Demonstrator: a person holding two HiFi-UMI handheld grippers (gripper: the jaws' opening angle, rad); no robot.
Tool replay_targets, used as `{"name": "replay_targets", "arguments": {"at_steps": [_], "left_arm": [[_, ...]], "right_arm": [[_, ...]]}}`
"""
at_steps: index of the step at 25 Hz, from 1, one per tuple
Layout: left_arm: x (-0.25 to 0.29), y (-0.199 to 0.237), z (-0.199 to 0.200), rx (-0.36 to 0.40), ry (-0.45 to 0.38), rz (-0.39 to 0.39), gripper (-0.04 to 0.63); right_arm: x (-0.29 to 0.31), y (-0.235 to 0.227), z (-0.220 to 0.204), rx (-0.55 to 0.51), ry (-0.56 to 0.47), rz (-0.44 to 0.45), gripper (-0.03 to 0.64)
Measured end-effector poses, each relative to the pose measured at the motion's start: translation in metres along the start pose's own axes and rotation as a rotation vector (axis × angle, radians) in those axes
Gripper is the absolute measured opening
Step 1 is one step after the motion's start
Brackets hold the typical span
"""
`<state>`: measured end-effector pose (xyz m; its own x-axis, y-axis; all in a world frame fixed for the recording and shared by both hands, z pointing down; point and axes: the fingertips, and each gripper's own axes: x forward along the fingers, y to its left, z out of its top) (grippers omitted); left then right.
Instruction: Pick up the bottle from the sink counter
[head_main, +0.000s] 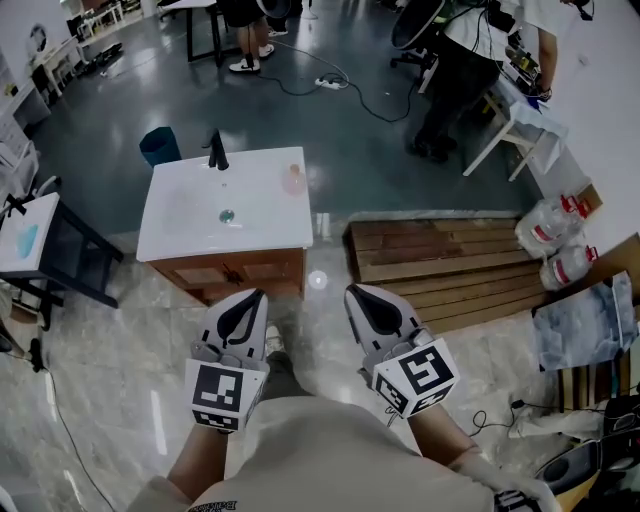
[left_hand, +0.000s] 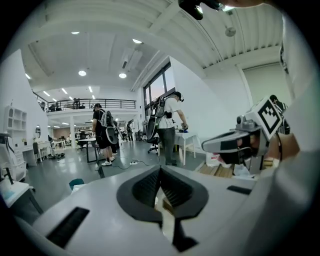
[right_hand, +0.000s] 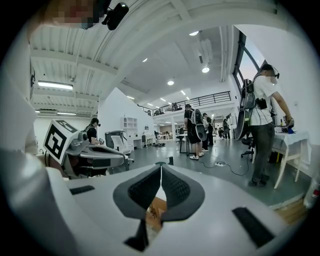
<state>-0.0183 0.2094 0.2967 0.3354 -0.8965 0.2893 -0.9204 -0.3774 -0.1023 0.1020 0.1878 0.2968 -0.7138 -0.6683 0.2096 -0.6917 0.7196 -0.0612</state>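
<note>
A small clear, pinkish bottle (head_main: 293, 180) stands upright near the far right corner of the white sink counter (head_main: 190, 215). The counter sits on a wooden cabinet and has a black faucet (head_main: 216, 151) at the back. My left gripper (head_main: 257, 294) and right gripper (head_main: 353, 292) hover side by side over the floor in front of the cabinet. Both are well short of the bottle and shut with nothing between the jaws. In the left gripper view my left gripper (left_hand: 160, 168) is shut and the right gripper's body shows to its right. In the right gripper view my right gripper (right_hand: 161, 166) is shut too. Neither gripper view shows the bottle.
A wooden pallet (head_main: 450, 262) lies right of the cabinet, with plastic jugs (head_main: 548, 232) at its far end. A black side table (head_main: 65, 255) stands at the left and a teal bin (head_main: 158, 146) behind the counter. People stand farther back, and cables (head_main: 352, 85) trail over the floor.
</note>
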Motion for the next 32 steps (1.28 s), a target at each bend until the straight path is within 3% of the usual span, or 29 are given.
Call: {"name": "replay_targets", "arguments": {"at_steps": [13, 20, 26, 32], "left_arm": [[0.102, 0.135, 0.010, 0.022, 0.044, -0.056, 0.006], [0.149, 0.200, 0.016, 0.044, 0.053, -0.109, 0.006], [0.185, 0.237, 0.021, 0.038, 0.055, -0.148, 0.006], [0.221, 0.247, 0.028, 0.022, 0.049, -0.163, 0.006]], "right_arm": [[0.158, -0.040, 0.037, -0.020, 0.056, -0.038, -0.002], [0.237, -0.060, 0.064, 0.047, 0.020, -0.063, -0.002], [0.280, -0.079, 0.077, 0.049, 0.027, -0.113, -0.002], [0.297, -0.108, 0.071, 0.110, 0.038, -0.114, -0.002]]}}
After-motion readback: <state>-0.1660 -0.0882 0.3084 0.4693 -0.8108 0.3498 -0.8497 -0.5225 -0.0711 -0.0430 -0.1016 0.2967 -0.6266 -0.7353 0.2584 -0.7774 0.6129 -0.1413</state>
